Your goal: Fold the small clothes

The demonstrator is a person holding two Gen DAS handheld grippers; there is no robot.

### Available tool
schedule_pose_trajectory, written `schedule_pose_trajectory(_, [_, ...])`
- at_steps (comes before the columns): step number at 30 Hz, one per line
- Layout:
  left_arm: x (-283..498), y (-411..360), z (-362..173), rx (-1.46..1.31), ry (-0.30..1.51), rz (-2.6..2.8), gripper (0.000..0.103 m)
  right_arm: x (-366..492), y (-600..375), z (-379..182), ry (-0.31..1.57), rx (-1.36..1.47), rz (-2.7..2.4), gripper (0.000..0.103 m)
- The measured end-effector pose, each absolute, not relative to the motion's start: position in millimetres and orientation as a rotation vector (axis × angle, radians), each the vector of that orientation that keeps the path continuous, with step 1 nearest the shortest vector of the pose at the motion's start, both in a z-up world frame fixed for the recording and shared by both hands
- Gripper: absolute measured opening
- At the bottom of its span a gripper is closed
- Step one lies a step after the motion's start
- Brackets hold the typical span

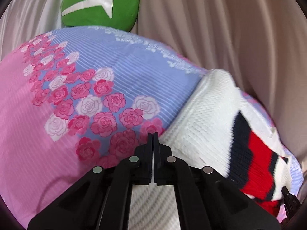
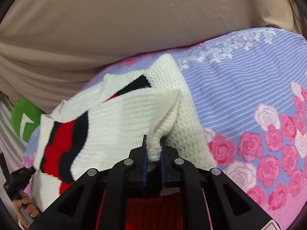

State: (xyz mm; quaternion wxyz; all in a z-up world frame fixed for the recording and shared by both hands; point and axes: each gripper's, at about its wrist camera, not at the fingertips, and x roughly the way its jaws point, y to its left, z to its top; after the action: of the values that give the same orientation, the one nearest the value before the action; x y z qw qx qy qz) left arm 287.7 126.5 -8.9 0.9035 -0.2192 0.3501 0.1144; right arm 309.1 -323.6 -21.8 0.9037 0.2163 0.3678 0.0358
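Right gripper [image 2: 153,149] pinches a bunched sweater [image 2: 119,118] corner at six o'clock; left gripper [image 1: 153,140] is shut, seemingly on its hem. Mid-fold on the bedsheet [image 2: 239,95]; next, carry the corner across and lay it flat.

The left gripper [image 1: 153,134] is matte black plastic: two slim flat fingers [image 1: 149,143] run out of a pair of angled link arms, each arm capped with a round silver pivot disc, four discs in a row. The wide black base has triangular cut-outs. The right gripper [image 2: 153,145] has the same black build, the same four silver discs and the same cut-outs, but its pads [image 2: 145,164] are blue on the inner faces. A red-edged triangular label shows at the lower corner of its body. A hand [image 2: 25,209] is around a grey handle below a black body.
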Motion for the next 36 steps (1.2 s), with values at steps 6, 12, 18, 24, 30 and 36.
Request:
schedule_pose_trajectory(6, [291.1,104.4,-6.5,-0.504,0.778,0.072,0.055,317.6,-315.7,-23.9,0.780,0.444,0.047,0.037])
schedule_pose_trajectory(12, [306.6,92.7,-7.5,-0.409,0.743,0.180,0.017,276.8,-301.6,31.1,0.457,0.408,0.164,0.007])
schedule_pose_trajectory(18, [314.5,90.6,-13.4,-0.344,0.734,0.203,0.016,320.1,-332.7,-23.4,0.740,0.446,0.000,0.006])
schedule_pose_trajectory(24, [295.3,91.1,-2.8,-0.312,0.736,0.166,0.023,254.1,-317.5,7.4,0.692,0.334,0.017,0.029])
schedule_pose_trajectory(30, [238.0,117.8,3.8,-0.223,0.765,0.171,0.052,153.0,-307.6,-14.2,0.806,0.281,0.054,0.047])
schedule_pose_trajectory(36, [155.7,147.1,-9.8,-0.223,0.850,0.131,0.077,45.0,-307.1,-46.2,0.865,0.371,0.083,0.051])
